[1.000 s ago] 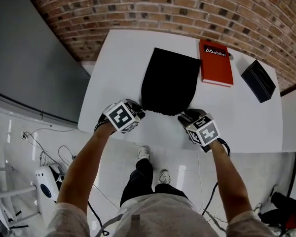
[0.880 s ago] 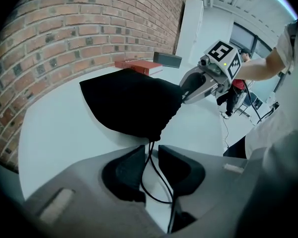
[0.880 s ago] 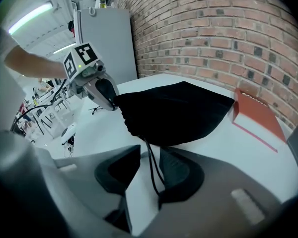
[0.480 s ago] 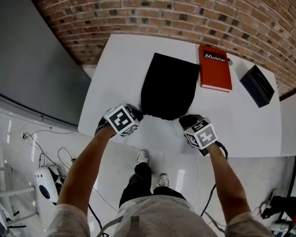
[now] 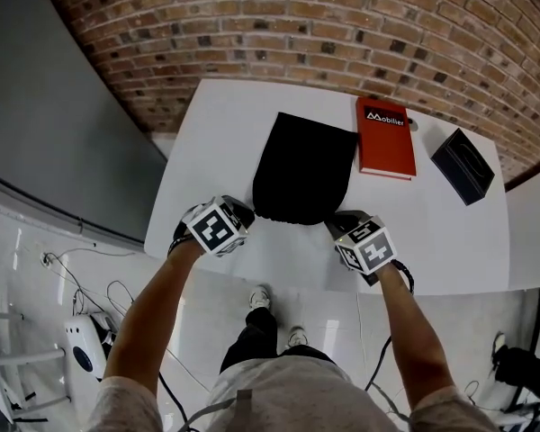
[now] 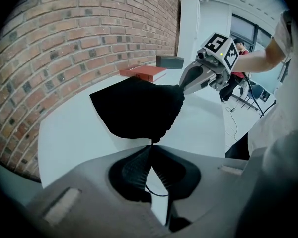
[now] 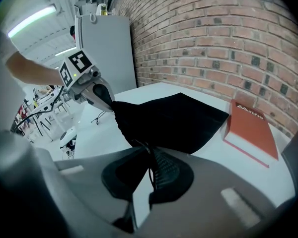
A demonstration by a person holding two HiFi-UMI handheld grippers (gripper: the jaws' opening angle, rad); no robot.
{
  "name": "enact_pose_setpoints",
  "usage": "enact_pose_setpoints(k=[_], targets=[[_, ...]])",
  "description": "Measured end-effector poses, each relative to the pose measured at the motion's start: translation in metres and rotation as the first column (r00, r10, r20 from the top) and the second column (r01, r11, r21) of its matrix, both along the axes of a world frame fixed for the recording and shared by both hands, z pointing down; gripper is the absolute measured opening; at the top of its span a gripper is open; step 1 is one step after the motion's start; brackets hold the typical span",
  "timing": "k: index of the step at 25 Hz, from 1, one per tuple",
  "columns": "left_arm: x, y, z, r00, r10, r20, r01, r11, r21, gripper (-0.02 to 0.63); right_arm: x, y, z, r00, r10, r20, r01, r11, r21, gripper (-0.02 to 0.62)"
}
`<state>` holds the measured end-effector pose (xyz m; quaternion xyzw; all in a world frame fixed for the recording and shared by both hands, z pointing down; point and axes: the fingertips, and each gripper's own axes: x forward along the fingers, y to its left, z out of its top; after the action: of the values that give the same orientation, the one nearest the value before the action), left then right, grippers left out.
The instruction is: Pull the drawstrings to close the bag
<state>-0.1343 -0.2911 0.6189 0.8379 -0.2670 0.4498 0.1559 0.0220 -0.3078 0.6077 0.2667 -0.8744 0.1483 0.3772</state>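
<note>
The tabletop [image 5: 207,142] lay bare on its left side, from the near edge to the brick wall [image 5: 279,25]. The black bag [image 5: 301,165] filled the middle. The left tongs [image 5: 248,212] and right tongs [image 5: 335,222], each clamped on a drawstring [image 6: 155,193], blocked its near corners. A red book [image 5: 384,138] lay just right of the bag and a dark box [image 5: 463,165] farther right, with bare strips between them and along the near right edge.

Black bag [image 5: 301,169], red book [image 5: 385,138], white table [image 5: 218,138], red-brown brick-patterned wall [image 5: 252,25].

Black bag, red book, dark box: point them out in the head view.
black bag [image 5: 301,169], head view, middle of its cloth
red book [image 5: 385,139], head view, centre of its cover
dark box [image 5: 463,166], head view, its top face
</note>
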Motion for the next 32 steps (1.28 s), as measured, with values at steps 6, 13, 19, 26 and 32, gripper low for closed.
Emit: enact_pose_setpoints(k=[6,13,19,26,32], targets=[[-0.006,-0.025,-0.038,1.0,0.004,0.013,-0.005,0.996,0.085,0.009,-0.001,-0.02,-0.033,1.0,0.012,0.019,-0.013,0.999,0.047,0.006],[-0.006,-0.053,-0.067,1.0,0.002,0.007,-0.003,0.989,0.145,0.009,0.001,-0.043,-0.066,0.998,0.048,0.049,-0.053,0.995,0.088,0.006],[-0.01,-0.075,-0.095,1.0,-0.01,0.002,0.009,0.979,0.203,0.009,-0.001,-0.058,-0.094,0.993,0.081,0.085,-0.091,0.989,0.117,0.006],[-0.018,-0.093,-0.123,0.999,-0.027,-0.017,0.03,0.963,0.267,0.011,-0.008,-0.075,-0.123,0.982,0.128,0.142,-0.149,0.978,0.144,0.006],[-0.025,-0.116,-0.158,0.996,-0.065,-0.064,0.083,0.934,0.346,0.009,-0.014,-0.092,-0.15,0.967,0.176,0.184,-0.209,0.961,0.18,0.006]])
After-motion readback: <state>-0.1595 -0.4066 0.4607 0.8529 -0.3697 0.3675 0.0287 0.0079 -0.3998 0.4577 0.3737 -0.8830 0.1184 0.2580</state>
